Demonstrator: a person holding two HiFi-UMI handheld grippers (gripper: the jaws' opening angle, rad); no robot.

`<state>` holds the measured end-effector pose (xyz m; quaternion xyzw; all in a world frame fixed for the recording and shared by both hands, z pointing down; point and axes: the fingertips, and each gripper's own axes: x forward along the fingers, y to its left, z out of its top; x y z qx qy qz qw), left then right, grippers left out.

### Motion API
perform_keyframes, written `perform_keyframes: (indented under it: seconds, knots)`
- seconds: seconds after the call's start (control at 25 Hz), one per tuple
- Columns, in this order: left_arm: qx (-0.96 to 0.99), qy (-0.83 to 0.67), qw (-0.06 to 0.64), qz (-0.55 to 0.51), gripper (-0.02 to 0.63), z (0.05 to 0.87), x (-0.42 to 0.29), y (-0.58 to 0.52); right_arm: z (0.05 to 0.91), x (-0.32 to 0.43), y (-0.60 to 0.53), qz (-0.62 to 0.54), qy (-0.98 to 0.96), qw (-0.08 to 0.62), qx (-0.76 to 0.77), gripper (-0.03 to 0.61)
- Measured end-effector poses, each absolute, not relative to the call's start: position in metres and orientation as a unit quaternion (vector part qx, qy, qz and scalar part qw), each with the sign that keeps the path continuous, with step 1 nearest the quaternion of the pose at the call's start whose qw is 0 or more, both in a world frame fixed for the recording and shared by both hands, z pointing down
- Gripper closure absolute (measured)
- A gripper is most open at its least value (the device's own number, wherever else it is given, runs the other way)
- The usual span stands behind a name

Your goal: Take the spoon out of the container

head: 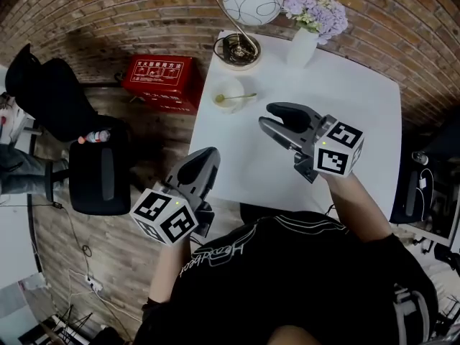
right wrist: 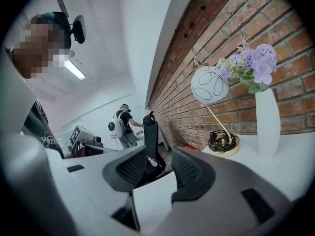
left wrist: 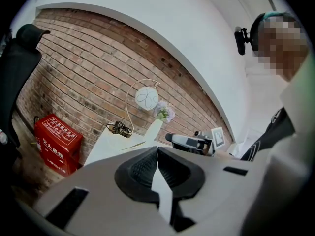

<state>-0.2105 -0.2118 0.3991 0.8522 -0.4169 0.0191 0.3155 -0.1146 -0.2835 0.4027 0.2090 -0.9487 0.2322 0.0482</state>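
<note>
A small white bowl (head: 228, 92) stands near the far left side of the white table (head: 359, 121), and a gold spoon (head: 242, 97) rests in it with its handle sticking out to the right. My right gripper (head: 267, 117) hovers over the middle of the table, a little short of the bowl and to its right. Its jaws stand apart with nothing between them (right wrist: 160, 159). My left gripper (head: 208, 155) hangs at the table's near left edge, with its jaws together and holding nothing (left wrist: 157, 150).
A gold-based lamp (head: 237, 49) with a white globe and a white vase (head: 302, 47) of purple flowers stand at the table's far edge. A red box (head: 159, 81) and a black office chair (head: 100, 171) are on the floor to the left. A person (right wrist: 120, 127) stands far off.
</note>
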Motion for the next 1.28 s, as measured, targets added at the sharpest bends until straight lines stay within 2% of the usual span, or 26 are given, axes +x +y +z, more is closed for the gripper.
perform_keyframes:
  seconds: [0.4,0.96,1.12,1.2,1.28]
  knots:
    - [0.833,-0.431,0.346,0.025,0.609,0.428,-0.229,-0.216,0.44,-0.119,-0.329,0.162,-0.949,0.073,0.261,0.365]
    - [0.813,-0.44,0.379,0.043,0.609,0.456,-0.245,-0.214,0.506,-0.139,-0.364,0.161,-0.94,0.108,0.28,0.362]
    - [0.808,-0.442,0.388,0.038,0.609,0.462,-0.249,-0.213,0.512,-0.141,-0.365,0.168,-0.939,0.107,0.282,0.373]
    - [0.806,-0.442,0.393,0.036,0.609,0.465,-0.25,-0.214,0.512,-0.141,-0.367,0.174,-0.938,0.099,0.285,0.447]
    - [0.805,-0.442,0.396,0.035,0.609,0.467,-0.25,-0.212,0.512,-0.141,-0.367,0.18,-0.937,0.094,0.286,0.465]
